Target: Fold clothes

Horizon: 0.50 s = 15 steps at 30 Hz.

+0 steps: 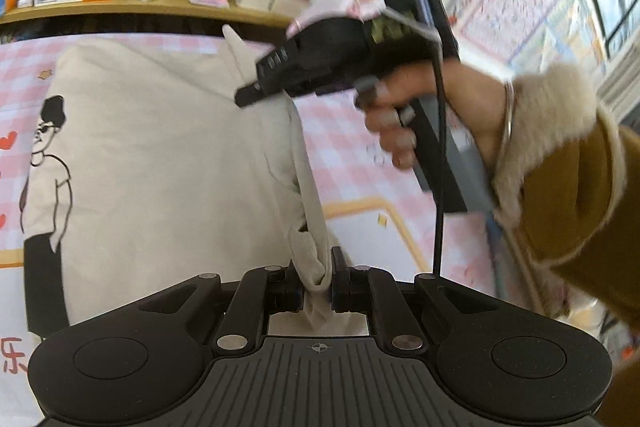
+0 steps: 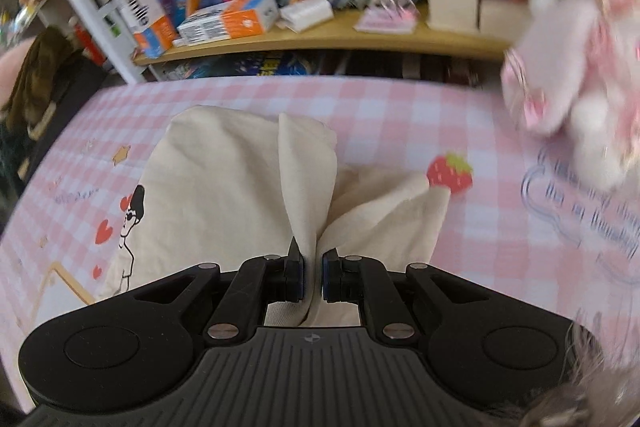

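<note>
Right at the lens, the left gripper [image 1: 313, 281] has its two black fingers pinched on a bunched corner of the cream cotton T-shirt with a printed cartoon figure [image 1: 160, 155]. Cloth is wedged between the pads and rises away from them in a taut ridge. Same story on the other side: the right gripper [image 2: 314, 277] is clamped on a fold of that shirt, fabric fanning up and out from between its fingers.

Just beyond, ahead and to the left of both grippers, the body of the shirt lies spread on the pink-and-white checked tablecloth [image 2: 400, 115], print side up. The lifted edge runs from the left gripper forward to the right one, which from the left wrist view sits further away and higher, held in the person's right hand [image 1: 396, 123] with its brown fleece-cuffed sleeve [image 1: 568, 179].

So the held edge's long axis points away from the left gripper, and the flat shirt lies to the left of that line. My read: the fold wants both grippers carried leftward together, keeping the edge straight.

Further back is the wooden shelf of bright books [image 2: 320, 39], with a blurred pink plush toy [image 2: 572, 99] off to the right.
</note>
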Available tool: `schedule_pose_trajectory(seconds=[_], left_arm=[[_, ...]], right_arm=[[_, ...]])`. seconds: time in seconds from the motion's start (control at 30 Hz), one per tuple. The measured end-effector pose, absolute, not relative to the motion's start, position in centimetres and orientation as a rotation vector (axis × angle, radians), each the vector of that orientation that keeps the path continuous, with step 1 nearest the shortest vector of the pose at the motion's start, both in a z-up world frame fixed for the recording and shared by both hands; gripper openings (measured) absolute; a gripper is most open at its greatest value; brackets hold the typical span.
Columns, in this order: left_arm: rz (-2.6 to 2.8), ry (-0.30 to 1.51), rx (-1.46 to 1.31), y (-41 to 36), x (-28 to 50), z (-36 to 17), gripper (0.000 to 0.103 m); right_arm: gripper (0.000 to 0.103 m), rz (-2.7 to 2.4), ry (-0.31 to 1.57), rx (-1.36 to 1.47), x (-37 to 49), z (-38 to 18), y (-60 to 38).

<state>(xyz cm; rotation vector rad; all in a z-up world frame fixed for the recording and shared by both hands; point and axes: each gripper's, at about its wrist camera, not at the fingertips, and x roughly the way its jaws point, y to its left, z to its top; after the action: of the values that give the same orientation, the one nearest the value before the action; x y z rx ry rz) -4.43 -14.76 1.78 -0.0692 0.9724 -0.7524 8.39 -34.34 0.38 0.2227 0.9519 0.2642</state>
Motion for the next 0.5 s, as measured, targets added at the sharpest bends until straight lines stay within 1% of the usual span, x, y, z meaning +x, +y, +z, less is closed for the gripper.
schedule_pose_trajectory(seconds=[0.07, 0.13, 0.17, 0.2, 0.37, 0.5], left_arm=[[-0.758, 0.980, -0.033, -15.4, -4.8, 1.5, 0.010], [-0.763, 0.987, -0.008, -15.8, -5.1, 1.4, 0.010], [-0.771, 0.987, -0.001, -16.1, -5.3, 1.4, 0.010], [-0.779, 0.986, 0.008, -16.2, -5.5, 1.4, 0.010], [-0.817, 0.982, 0.049, -17.0, -6.2, 1.3, 0.010], [-0.898, 0.975, 0.073, -17.6, -6.8, 1.5, 0.010]], right_arm=[[0.009, 0.257, 0.965, 0.274, 8.5, -0.2, -35.0], [0.016, 0.236, 0.974, 0.306, 8.6, -0.8, -35.6], [0.025, 0.221, 0.975, 0.324, 8.6, -1.0, -36.0], [0.026, 0.205, 0.976, 0.342, 8.6, -1.3, -36.4], [0.027, 0.164, 0.971, 0.468, 8.5, -2.2, -38.5], [0.028, 0.124, 0.951, 0.477, 8.1, -1.8, -39.3]])
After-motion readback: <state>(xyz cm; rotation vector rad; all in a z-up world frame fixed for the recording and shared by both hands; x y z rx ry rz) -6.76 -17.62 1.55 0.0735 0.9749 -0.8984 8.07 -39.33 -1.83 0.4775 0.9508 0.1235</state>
